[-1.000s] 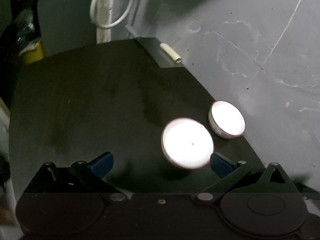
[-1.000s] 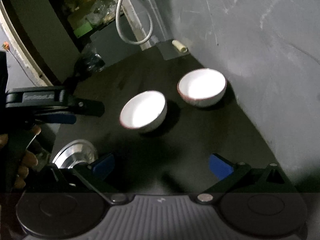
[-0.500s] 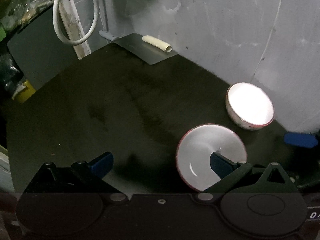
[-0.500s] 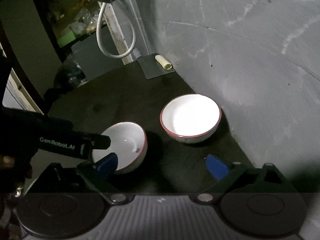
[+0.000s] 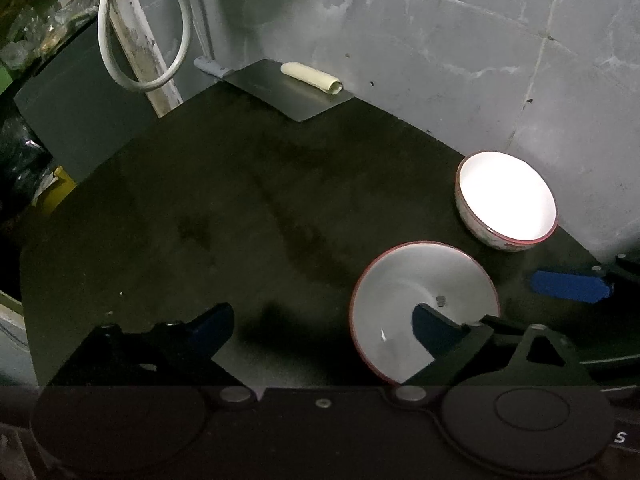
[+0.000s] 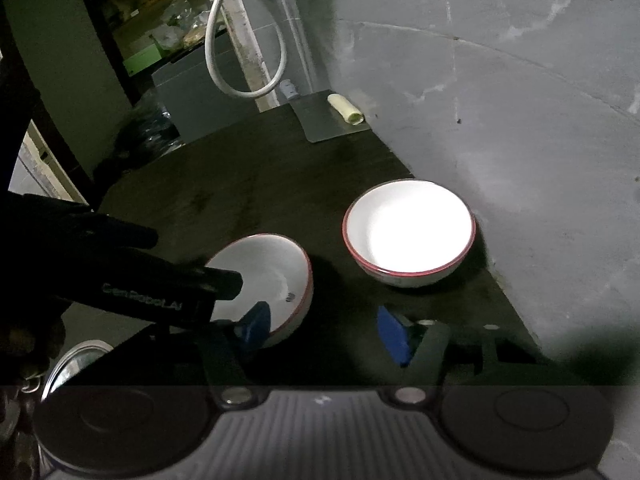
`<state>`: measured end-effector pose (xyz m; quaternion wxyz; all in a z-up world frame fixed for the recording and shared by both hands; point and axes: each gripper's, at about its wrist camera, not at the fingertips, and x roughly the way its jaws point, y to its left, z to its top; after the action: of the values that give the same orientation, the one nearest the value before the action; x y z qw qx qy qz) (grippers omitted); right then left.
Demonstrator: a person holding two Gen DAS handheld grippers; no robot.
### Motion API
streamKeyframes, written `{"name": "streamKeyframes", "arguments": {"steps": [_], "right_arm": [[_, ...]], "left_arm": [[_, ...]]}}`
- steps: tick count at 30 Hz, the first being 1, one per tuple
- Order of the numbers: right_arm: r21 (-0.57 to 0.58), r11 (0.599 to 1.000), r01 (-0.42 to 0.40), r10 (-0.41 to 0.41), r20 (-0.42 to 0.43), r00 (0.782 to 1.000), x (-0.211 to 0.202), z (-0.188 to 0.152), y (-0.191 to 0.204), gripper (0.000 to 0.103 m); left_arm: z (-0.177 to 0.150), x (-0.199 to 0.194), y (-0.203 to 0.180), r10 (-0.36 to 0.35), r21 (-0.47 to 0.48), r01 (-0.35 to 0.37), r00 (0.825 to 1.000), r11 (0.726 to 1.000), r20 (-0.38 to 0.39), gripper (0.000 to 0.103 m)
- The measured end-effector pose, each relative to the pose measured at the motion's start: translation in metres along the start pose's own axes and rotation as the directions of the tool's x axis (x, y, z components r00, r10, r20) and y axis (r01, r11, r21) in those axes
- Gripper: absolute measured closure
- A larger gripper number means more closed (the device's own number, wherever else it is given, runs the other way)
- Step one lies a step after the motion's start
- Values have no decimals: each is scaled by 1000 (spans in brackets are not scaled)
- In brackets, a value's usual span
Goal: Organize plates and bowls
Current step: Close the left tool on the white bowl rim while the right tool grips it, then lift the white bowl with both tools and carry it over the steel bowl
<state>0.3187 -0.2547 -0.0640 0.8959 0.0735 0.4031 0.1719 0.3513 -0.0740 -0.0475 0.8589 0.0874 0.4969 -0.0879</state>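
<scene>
Two white bowls with red rims stand on the dark counter. The near bowl is right in front of both grippers. The far bowl stands by the grey wall. My left gripper is open, and its right finger reaches over the near bowl's rim into the bowl. My right gripper is open, narrower than before, and its left finger is at the near bowl's right wall. The left gripper's body hides part of that bowl in the right wrist view.
A metal sheet with a pale roll lies at the counter's far corner. A white hose hangs beside a post. A shiny metal lid sits at the lower left. The grey wall bounds the counter on the right.
Both grippers have moved in on the near bowl. The left gripper's right finger now sits inside it. The right gripper's fingers have drawn closer together and stand nearer the bowls.
</scene>
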Motion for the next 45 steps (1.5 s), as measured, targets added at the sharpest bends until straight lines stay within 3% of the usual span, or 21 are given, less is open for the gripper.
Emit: {"name": "streamKeyframes", "arguments": {"steps": [5,11,13,16,19,26,38,45], "right_arm": [[0,1000,-31,31,-14,999,3,1,3,57],[31,996,-78,79,-27,996,7,1,2,69],[37,995,-93,94,-29,995,7,1,3,76],[44,994,-97,99,-31,995,8,2,4,78],[64,995,-83,85,-39,996,8,4,2,83],[78,994,-78,81,-38,996,-3,2,0,87],[42,989,-140,138,29,990,-63,3,12,87],[18,983,-180,180,-4,984,-94,-10,14,85]], "left_arm": [[-1,0,-1,-22,-18,22,1000,1000,-12,25],[-6,1,5,-102,-89,102,995,991,5,40],[-8,2,6,-143,-119,142,990,983,3,58],[-13,5,7,-192,-157,188,981,969,-8,73],[-21,5,7,-196,-169,192,981,967,-5,85],[-36,-9,11,-220,-214,221,975,952,27,86],[-62,-79,7,-229,-239,264,960,934,163,86],[-82,-110,-2,-245,-248,292,948,924,203,86]]}}
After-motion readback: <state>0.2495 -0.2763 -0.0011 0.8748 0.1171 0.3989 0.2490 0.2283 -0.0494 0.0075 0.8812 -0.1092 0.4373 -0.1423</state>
